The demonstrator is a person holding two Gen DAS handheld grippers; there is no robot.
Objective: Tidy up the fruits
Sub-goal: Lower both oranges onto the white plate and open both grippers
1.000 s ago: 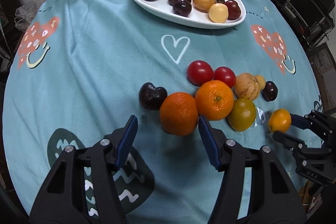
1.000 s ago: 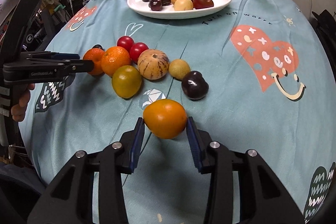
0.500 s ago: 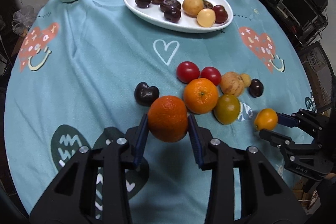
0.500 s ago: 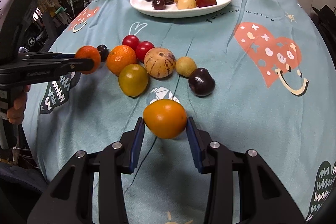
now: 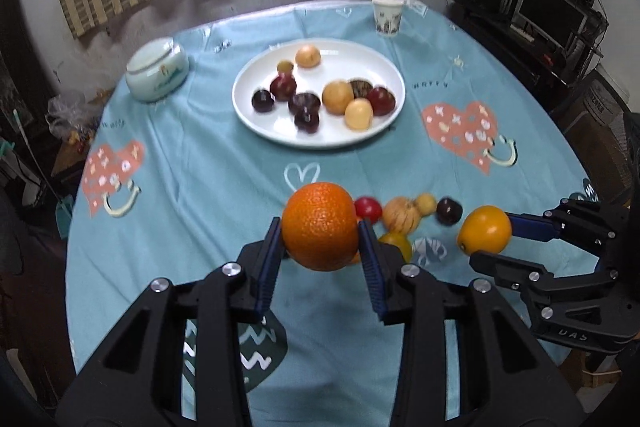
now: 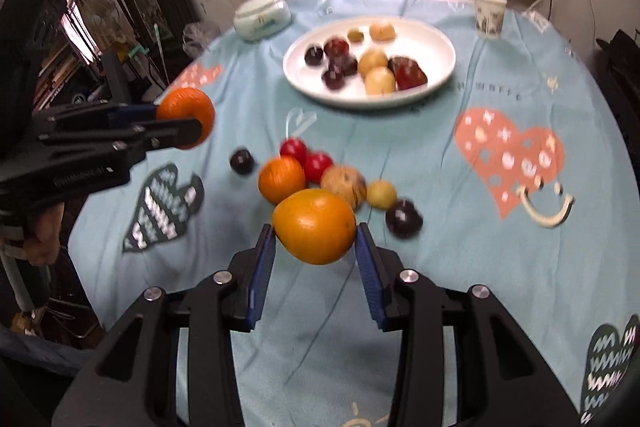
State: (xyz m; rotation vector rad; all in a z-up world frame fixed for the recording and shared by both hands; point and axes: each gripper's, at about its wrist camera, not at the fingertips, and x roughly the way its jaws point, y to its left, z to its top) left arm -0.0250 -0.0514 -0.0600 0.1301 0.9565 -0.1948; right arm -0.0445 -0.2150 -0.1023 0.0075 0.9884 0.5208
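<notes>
the left gripper point(image 5: 320, 247) has its fingers point(image 5: 269, 259) pressed on both sides of a rough-skinned orange point(image 5: 320, 231), and the fruit hangs clear above the counter point(image 5: 192, 195). the right gripper point(image 6: 316, 251) holds in the same way a smooth yellow-orange fruit point(image 6: 314, 225), also lifted off the cloth.

the white plate point(image 5: 256, 115) lies straight ahead of both pairs of fingers, on the far half of the counter, so i judge the coming move to be a forward carry over the loose fruits point(image 6: 312, 175) that stay on the cloth between the grippers and the plate. both fruits are nearly round, so no long axis matters for the placing. neither hand looks clearly nearer to the plate; the left one seems a little more ahead.

on the plate, the near rim and the near-left part are bare, and the right side is also free; the middle is crowded with dark and yellow fruits. a paper cup point(image 5: 387, 15) stands behind the plate at the right and a lidded bowl point(image 5: 157, 70) well apart at the left, so the way is open.
</notes>
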